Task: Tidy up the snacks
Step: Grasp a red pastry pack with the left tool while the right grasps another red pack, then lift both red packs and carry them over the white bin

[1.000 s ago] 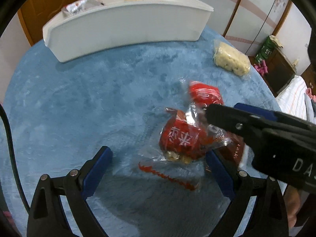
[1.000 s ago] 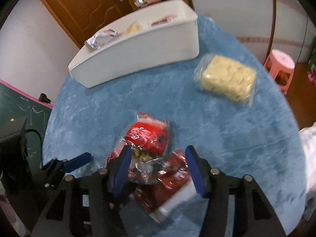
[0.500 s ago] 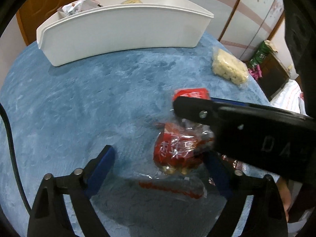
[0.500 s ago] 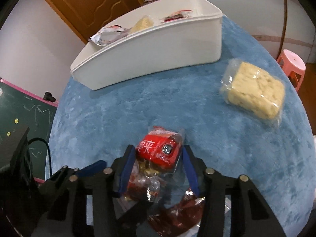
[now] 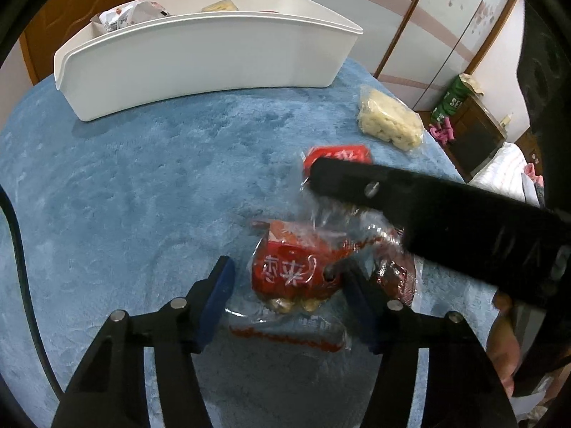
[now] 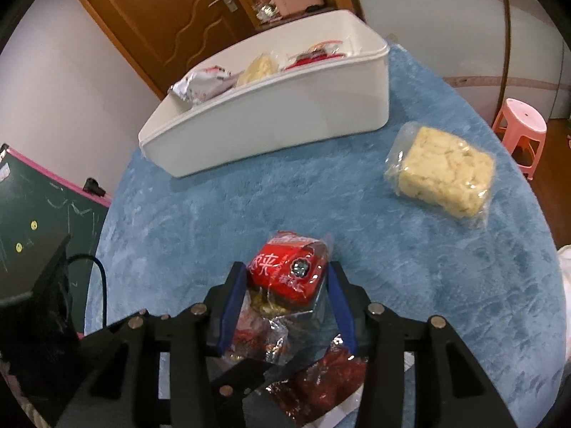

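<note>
My right gripper [image 6: 287, 287] is shut on a red snack pack [image 6: 289, 274] in clear wrap and holds it above the blue table; the same pack [image 5: 337, 155] peeks out behind the right gripper's arm in the left wrist view. My left gripper [image 5: 287, 287] is open, its fingers either side of a second red snack pack [image 5: 289, 273] lying on the table, not gripping it. A dark red packet [image 6: 321, 381] lies below the right gripper. A pale yellow puffed snack pack [image 6: 442, 171] lies at the right. The white bin [image 6: 271, 114] stands at the back.
The bin holds a silver packet [image 6: 200, 85], a yellow snack and a red packet. The round table has a blue plush cover [image 5: 142, 178]. A pink stool [image 6: 521, 132] stands beyond the right edge. A green chalkboard [image 6: 39, 221] is at the left.
My right gripper closed on one red pack and lifted it up and forward. My left gripper moved in around the other red pack and narrowed its opening.
</note>
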